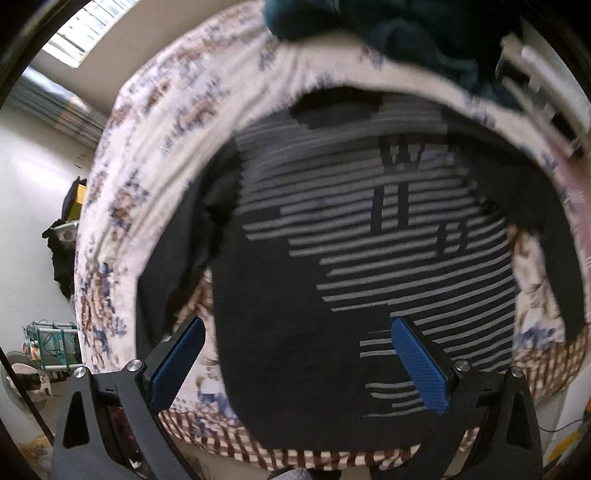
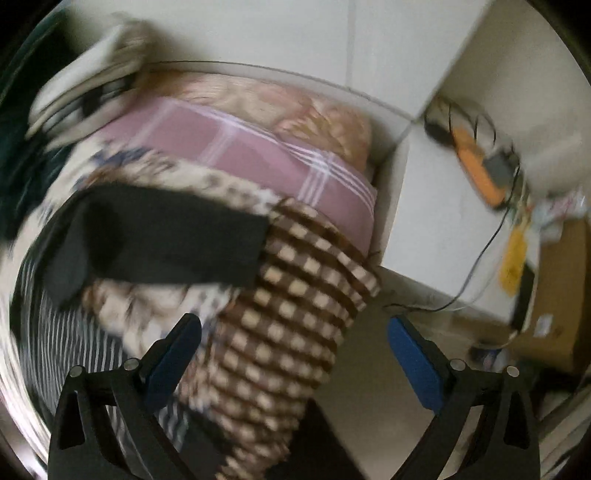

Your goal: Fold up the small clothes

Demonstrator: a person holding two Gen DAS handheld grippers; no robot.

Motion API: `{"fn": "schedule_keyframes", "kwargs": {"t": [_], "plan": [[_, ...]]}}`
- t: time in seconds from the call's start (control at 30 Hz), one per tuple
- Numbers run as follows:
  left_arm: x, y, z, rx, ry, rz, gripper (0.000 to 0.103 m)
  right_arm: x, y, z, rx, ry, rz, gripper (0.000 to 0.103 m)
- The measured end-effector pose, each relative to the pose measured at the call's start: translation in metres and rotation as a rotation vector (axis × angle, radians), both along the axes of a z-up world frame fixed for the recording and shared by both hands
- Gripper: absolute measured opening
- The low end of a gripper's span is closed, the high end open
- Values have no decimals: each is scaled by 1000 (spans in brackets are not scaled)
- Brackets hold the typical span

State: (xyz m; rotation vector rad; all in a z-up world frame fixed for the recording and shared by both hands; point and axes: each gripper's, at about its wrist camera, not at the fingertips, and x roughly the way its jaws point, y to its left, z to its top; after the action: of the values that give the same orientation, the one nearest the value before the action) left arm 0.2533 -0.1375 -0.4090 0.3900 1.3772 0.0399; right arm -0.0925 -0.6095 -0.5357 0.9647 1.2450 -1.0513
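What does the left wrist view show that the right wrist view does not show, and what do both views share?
Only the left wrist view shows the whole front of the black striped T-shirt with its dark letters, and a dark teal garment behind it. Only the right wrist view shows the pink checked blanket, the floor and an orange device. Both show the floral bedsheet, the shirt's sleeve, and an open claw: left claw, right claw.
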Motion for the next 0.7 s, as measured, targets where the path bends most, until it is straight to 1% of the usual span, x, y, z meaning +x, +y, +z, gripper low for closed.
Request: {"fn": "schedule_keyframes", "kwargs": {"t": [0.1, 0.2, 0.23, 0.27, 0.3, 0.33, 0.37, 0.4, 0.43, 0.47, 0.53, 0.6, 0.7], "plan": [[14, -1, -38, 22, 47, 30, 103, 3, -15, -52, 72, -68, -103, 96], [28, 6, -75, 15, 93, 96, 103, 15, -23, -96, 119, -116, -175, 93], [32, 6, -84, 13, 102, 112, 103, 19, -25, -109, 130, -132, -202, 91], [35, 9, -92, 9, 109, 127, 103, 23, -26, -122, 146, -157, -231, 83], [39, 11, -99, 5, 113, 137, 103, 26, -27, -131, 154, -182, -253, 78], [43, 11, -104, 2, 113, 143, 103, 30, -26, -137, 152, -197, -269, 72], [47, 13, -108, -1, 111, 147, 103, 37, -25, -139, 125, -198, -283, 64], [50, 18, -110, -4, 106, 152, 103, 42, -23, -138, 95, -196, -288, 58], [53, 20, -112, -10, 101, 156, 103, 47, -21, -136, 66, -193, -293, 38], [56, 25, -112, -18, 95, 163, 103, 54, -17, -130, 24, -176, -296, 14], [63, 35, -112, -31, 76, 176, 103, 69, -13, -118, -16, -179, -290, 10], [71, 50, -109, -40, 48, 196, 103, 95, -3, -91, -80, -200, -244, 10], [83, 88, -101, -47, -12, 251, 103, 154, 22, -39, -171, -236, -96, 9]]}}
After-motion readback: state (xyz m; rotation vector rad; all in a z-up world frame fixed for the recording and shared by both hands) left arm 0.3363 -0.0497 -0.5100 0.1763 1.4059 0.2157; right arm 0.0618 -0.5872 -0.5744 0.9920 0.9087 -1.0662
